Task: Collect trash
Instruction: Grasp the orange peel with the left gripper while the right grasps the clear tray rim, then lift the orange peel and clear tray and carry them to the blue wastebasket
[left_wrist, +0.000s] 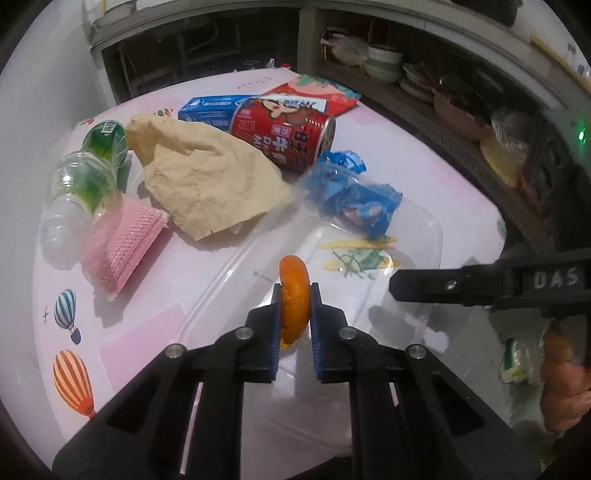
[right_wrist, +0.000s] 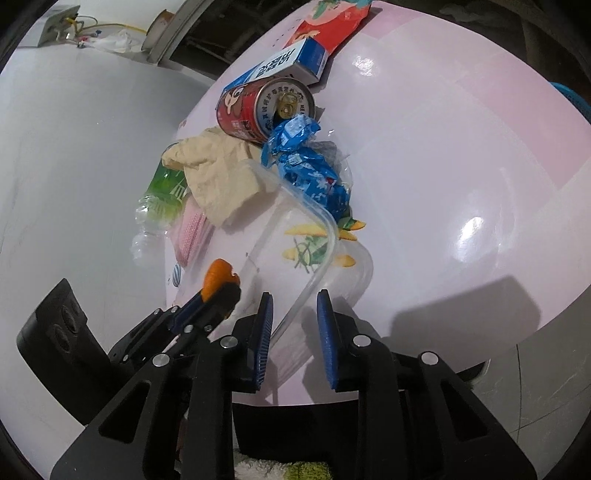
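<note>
Between the left gripper's (left_wrist: 295, 295) closed fingers, an orange peel (left_wrist: 293, 295) is clamped above a clear plastic container (left_wrist: 436, 236); the right gripper's (right_wrist: 294, 306) fingers are held apart around its rim.

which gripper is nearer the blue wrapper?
Right. The right gripper straddles the clear container's rim just below the blue wrapper; the left gripper, holding orange peel, sits farther back.

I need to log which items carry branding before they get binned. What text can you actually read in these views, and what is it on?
"DAS": white letters on the right gripper's black body, cut off at the frame edge in the left wrist view.
Red can: large Chinese characters and Latin letters, warped, not readable.
Blue box: white Chinese characters, too blurred.
Blue wrapper, red packet, green bottle label: print illegible.
</note>
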